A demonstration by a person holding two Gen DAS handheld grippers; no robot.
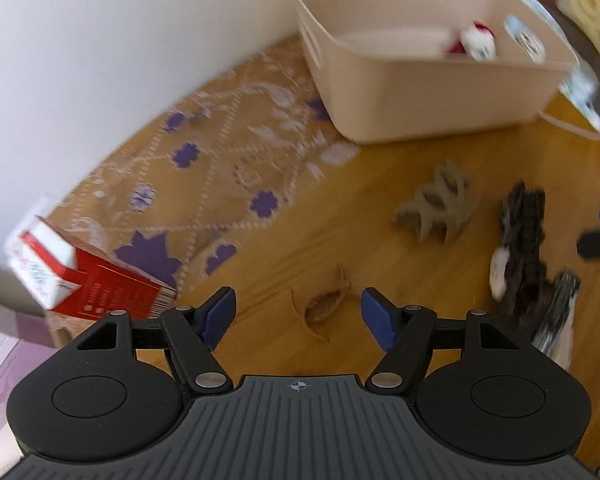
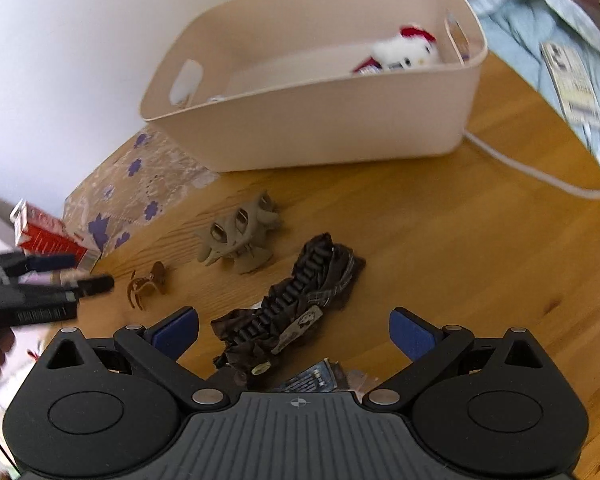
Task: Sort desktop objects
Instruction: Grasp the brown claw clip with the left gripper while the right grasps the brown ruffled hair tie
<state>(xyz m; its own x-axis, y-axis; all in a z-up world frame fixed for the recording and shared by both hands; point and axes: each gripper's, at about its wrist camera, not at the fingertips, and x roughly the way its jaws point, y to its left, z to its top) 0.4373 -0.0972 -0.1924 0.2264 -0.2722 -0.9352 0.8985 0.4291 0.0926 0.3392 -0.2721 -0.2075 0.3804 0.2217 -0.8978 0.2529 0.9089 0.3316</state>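
A small brown hair claw (image 1: 323, 307) lies on the wooden table between the open jaws of my left gripper (image 1: 298, 314); it also shows in the right wrist view (image 2: 147, 283). A larger taupe hair claw (image 1: 436, 208) (image 2: 238, 234) lies beyond it. A dark brown ruffled hair clip (image 2: 292, 304) (image 1: 520, 248) lies between the open jaws of my right gripper (image 2: 294, 332). The beige bin (image 2: 312, 128) (image 1: 420, 84) at the back holds a white plush with a red hat (image 2: 406, 52). My left gripper also appears at the left of the right wrist view (image 2: 72, 276).
A red and white carton (image 1: 72, 280) (image 2: 46, 232) lies at the left by a clear bag with purple flowers (image 1: 220, 168). A white cable (image 2: 532, 172) runs right of the bin. Light blue cloth (image 2: 548, 40) lies at the far right. A patterned packet (image 2: 312, 378) sits under the dark clip.
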